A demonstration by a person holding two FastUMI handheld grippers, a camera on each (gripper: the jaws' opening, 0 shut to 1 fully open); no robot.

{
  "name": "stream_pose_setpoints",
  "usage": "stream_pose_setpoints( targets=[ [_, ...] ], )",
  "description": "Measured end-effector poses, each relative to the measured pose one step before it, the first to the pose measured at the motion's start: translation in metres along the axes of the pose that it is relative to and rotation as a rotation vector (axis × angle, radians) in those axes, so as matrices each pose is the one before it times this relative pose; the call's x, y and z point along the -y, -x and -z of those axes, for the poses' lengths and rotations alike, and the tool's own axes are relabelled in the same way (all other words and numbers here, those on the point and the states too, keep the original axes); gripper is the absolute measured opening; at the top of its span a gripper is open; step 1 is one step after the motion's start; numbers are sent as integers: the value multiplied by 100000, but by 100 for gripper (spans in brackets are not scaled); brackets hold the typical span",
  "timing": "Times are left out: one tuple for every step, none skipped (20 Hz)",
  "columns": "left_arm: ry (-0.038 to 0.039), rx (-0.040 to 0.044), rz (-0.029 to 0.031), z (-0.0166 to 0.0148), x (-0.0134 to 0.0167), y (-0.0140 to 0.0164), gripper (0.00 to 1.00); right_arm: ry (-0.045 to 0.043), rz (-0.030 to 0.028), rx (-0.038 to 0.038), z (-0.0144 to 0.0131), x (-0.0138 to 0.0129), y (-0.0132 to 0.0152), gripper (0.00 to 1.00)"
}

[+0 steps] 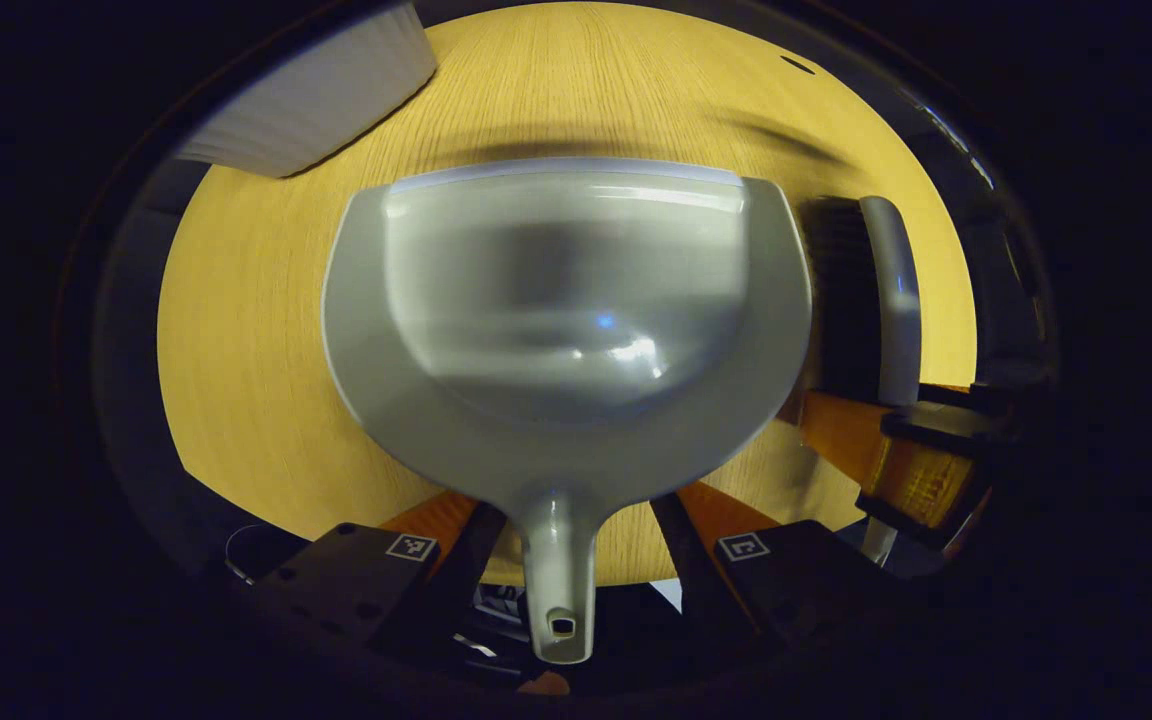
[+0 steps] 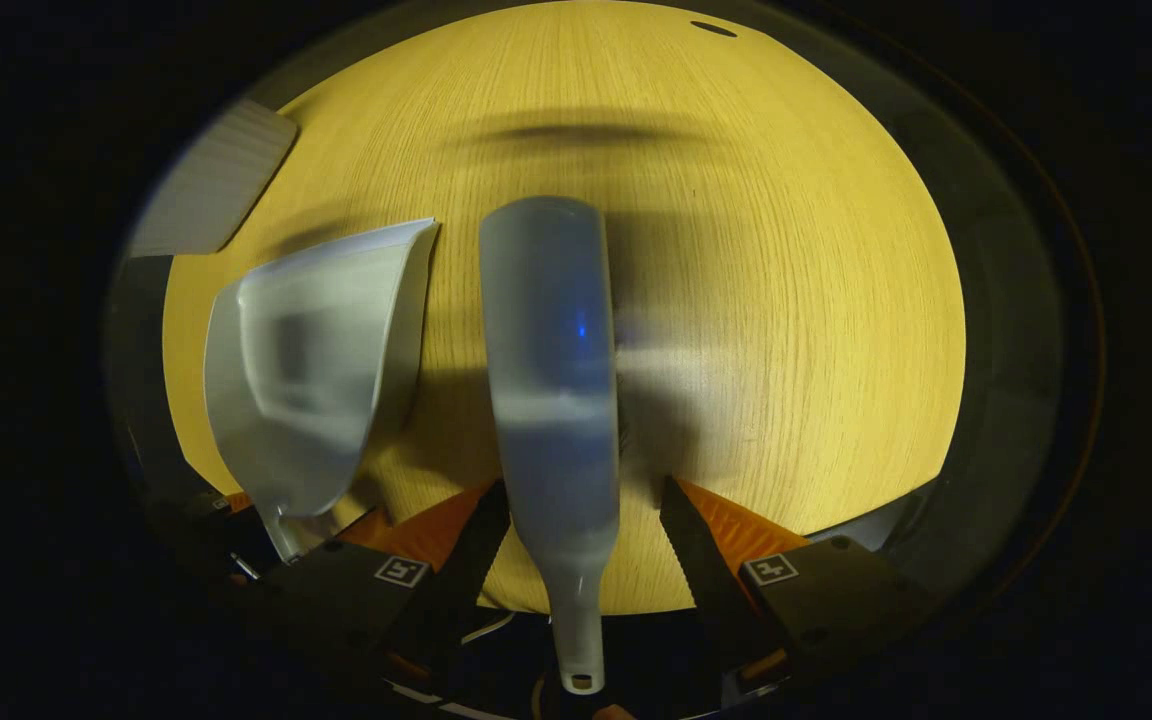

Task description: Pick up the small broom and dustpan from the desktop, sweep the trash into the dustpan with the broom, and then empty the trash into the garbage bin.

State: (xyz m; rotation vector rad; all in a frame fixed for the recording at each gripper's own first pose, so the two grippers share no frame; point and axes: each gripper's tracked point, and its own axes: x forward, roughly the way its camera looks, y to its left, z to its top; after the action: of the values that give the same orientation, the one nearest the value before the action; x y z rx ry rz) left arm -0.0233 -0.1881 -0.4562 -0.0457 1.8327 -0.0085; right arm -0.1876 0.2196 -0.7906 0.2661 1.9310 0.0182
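Desktop: a round, yellow wood-grain tabletop (image 2: 786,250) with a dark rim; its far and right-hand stretches lie bare in the right gripper view, giving open room up to the edge.
Bin corner: a pale ribbed grey block (image 1: 316,90) sits at the table's far left edge, well apart from the tools (what it is, I cannot tell).
Dustpan: a glossy grey plastic dustpan with a rounded bowl and short stub handle (image 1: 566,310) lies flat on the desk, straight lip pointing away, handle running back between the fingers of the left gripper.
Broom: a small grey-backed brush with dark bristles (image 2: 551,380) lies just beside the dustpan's right side, its narrow handle pointing back between the right gripper's fingers; in the left gripper view the dark bristles face the dustpan.
Left gripper (image 1: 576,540): fingers spread on either side of the dustpan handle, gaps showing on both sides, not pressing it.
Right gripper (image 2: 584,545): fingers set wide about the broom's neck, gap on each side, nothing held.
Hole: a small dark oval (image 2: 714,29) near the far table edge.
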Motion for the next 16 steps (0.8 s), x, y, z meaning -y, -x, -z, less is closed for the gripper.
stream_pose_setpoints(
  targets=[
    [-28,901,398,-42,113,226,84,-253,-286,581,-42,21,271,98],
    [-263,801,650,91,55,312,84,15,-154,730,-29,18,289,98],
    [-432,1186,1029,3,192,353,84,132,88,718,-16,64,301,98],
    [-537,938,819,178,66,350,84,-18,-563,938,2,-5,345,98],
    [-1197,1970,1286,-30,195,385,84,-28,-500,984,139,22,437,98],
    [-2080,3315,1032,-62,48,422,85,-150,-1302,3133,-239,-215,626,98],
    [-2417,2666,-372,50,-123,530,84,1105,-984,4260,-505,-106,716,98],
    [-2484,2782,-1379,75,-211,715,84,2062,75,4152,-445,33,839,98],
    [-2472,4190,-1759,-128,-264,702,84,1657,94,3972,-250,75,1177,98],
    [-1983,5406,-1731,-339,-320,654,84,485,-1118,4792,-183,-252,1236,98],
    [-80,5303,-176,-158,-50,990,84,-455,-1459,5708,-512,-370,1653,98],
    [-1118,5822,-332,-12,25,956,85,-132,-1003,5694,-588,-238,1430,98],
    [-811,6315,-1600,-386,-384,1081,84,112,-744,5071,-461,21,1504,98],
    [-834,6193,-1822,-465,-349,894,84,185,-892,5628,-613,-86,1519,98],
    [-518,6197,-1533,-614,-291,1285,84,14,-162,4925,-303,75,1817,98],
    [-186,6677,-792,-580,-116,1052,84,-564,-1070,6092,-657,-133,1516,98]
  ],
)
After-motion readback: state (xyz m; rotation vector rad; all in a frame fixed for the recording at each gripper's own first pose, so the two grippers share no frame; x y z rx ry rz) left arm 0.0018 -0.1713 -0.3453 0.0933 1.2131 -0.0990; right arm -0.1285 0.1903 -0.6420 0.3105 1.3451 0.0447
